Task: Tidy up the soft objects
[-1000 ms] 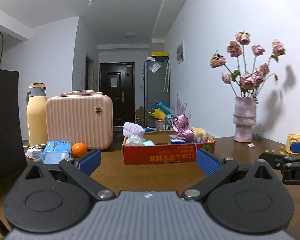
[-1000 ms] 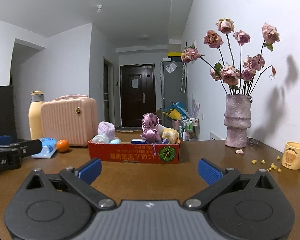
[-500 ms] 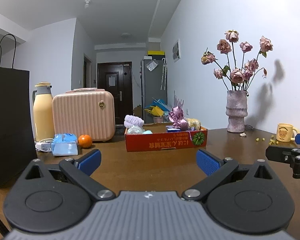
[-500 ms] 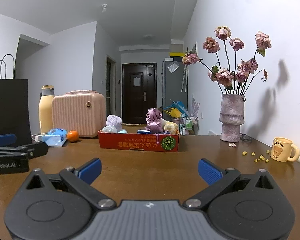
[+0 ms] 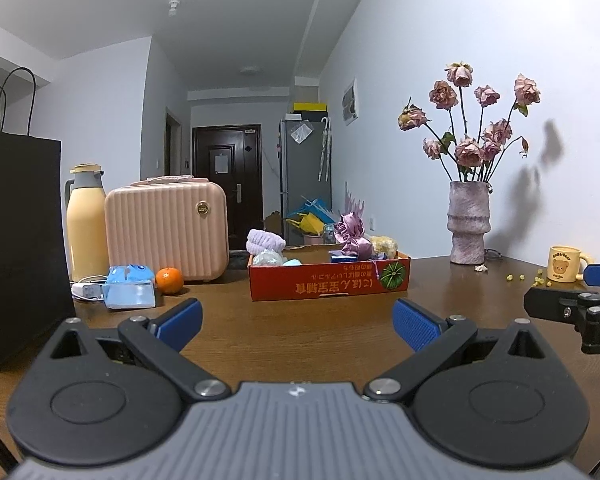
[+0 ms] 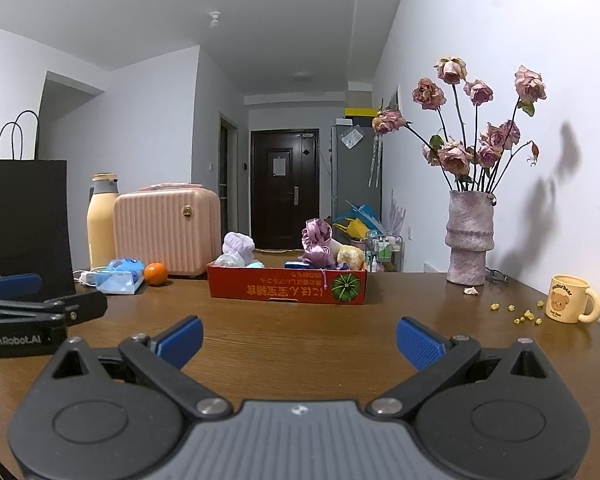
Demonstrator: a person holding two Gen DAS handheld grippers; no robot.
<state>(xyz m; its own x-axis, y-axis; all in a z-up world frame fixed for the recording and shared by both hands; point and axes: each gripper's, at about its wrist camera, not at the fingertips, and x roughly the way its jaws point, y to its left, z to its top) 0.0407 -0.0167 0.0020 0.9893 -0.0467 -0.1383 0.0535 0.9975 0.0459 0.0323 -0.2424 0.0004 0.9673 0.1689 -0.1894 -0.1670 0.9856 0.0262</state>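
Observation:
A shallow red cardboard box (image 5: 328, 282) (image 6: 286, 286) stands on the brown table, well ahead of both grippers. It holds soft items: a lilac plush roll (image 5: 265, 241) (image 6: 238, 243), a shiny purple fabric piece (image 5: 352, 234) (image 6: 318, 240), a yellow fluffy thing (image 5: 384, 245) (image 6: 351, 256) and pale blue pieces. My left gripper (image 5: 296, 322) is open with nothing between its blue pads. In its own view my right gripper (image 6: 299, 338) is open and empty too. Each gripper shows at the edge of the other's view.
A pink hard case (image 5: 166, 230), a yellow thermos (image 5: 86, 224), an orange (image 5: 169, 280) and a blue tissue pack (image 5: 129, 286) sit at the left. A black paper bag (image 5: 18, 240) stands nearest left. Right: a vase of dried roses (image 6: 469, 236), a yellow mug (image 6: 572, 298), yellow crumbs (image 6: 520, 314).
Both grippers have pulled back from the red box, which looks smaller and farther away now. Both stay open and empty.

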